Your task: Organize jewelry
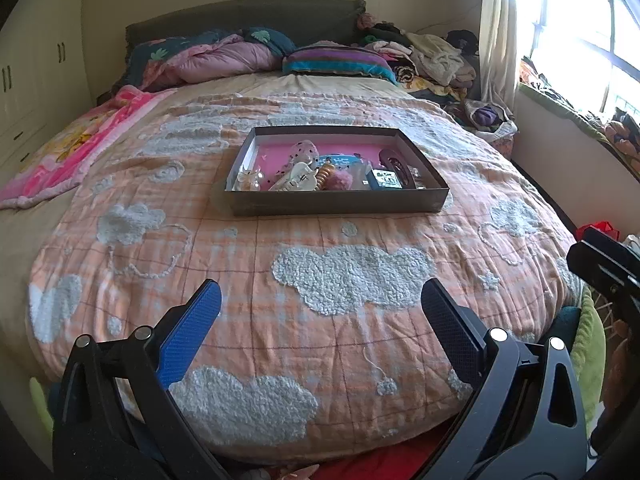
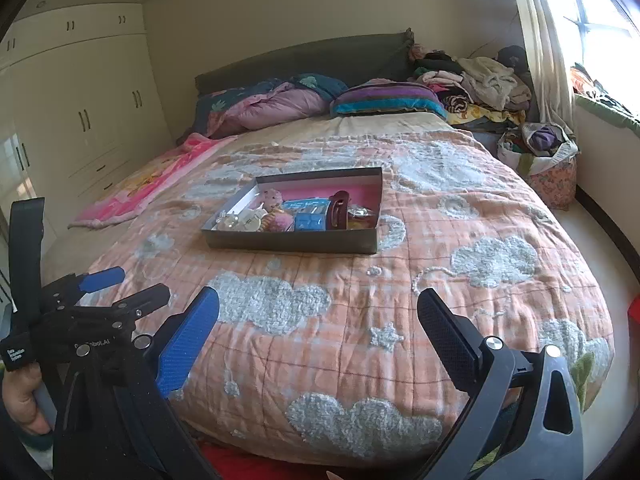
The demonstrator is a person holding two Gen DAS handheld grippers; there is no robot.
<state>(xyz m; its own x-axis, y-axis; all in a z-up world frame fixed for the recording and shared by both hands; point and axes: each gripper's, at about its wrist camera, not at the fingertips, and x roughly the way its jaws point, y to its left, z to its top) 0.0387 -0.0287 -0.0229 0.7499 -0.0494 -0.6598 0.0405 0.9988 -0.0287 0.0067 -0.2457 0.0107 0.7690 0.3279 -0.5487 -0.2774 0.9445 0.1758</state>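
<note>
A shallow grey cardboard tray with a pink floor [image 1: 340, 202] is seen lying on the middle of the peach quilt with fluffy white clouds [image 1: 352, 276]. Inside the tray, a jumble of hair clips, small ornaments and packets [image 1: 320, 174] is gathered against the near wall; a dark red claw clip [image 2: 338, 210] is propped up towards the tray's right end. Nothing is seen on the quilt outside the tray. The left gripper [image 1: 320, 316] and the right gripper [image 2: 318, 320] are held well short of the tray, above the quilt's near edge, both with jaws spread wide and nothing between them. This arrangement would suit either pieces awaiting sorting or pieces already gathered into the tray, so no particular move can be judged necessary.
</note>
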